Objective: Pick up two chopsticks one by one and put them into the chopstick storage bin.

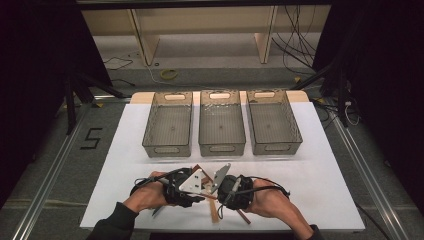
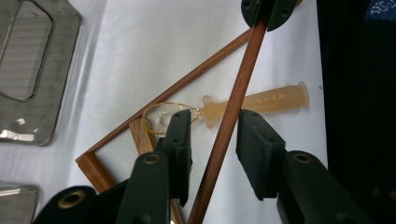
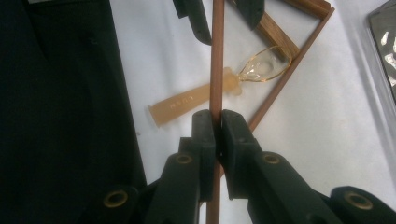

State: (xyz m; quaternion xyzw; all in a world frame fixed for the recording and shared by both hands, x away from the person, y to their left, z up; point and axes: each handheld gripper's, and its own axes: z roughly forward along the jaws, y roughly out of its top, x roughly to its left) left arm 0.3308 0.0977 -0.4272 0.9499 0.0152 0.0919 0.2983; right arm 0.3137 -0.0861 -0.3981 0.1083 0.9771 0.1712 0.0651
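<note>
A thin reddish wooden stick (image 3: 216,60) runs straight up between my right gripper's (image 3: 215,117) jaws, which are shut on it. Farther along, the same stick (image 2: 233,102) passes between the jaws of my left gripper (image 2: 212,127), with a gap on each side, so that gripper is open around it. Under the stick on the white sheet lies a beige plastic handle with a clear loop (image 2: 275,99), also seen as the handle (image 3: 187,103) in the right gripper view. In the high view both grippers, left (image 1: 200,196) and right (image 1: 218,197), meet tip to tip near the front edge.
More wooden sticks (image 2: 187,81) lie in a corner shape beside the handle. Three grey see-through bins stand in a row behind: left (image 1: 169,125), middle (image 1: 221,123), right (image 1: 273,122). The white sheet (image 1: 325,175) covers the table; a dark sleeve lies close by.
</note>
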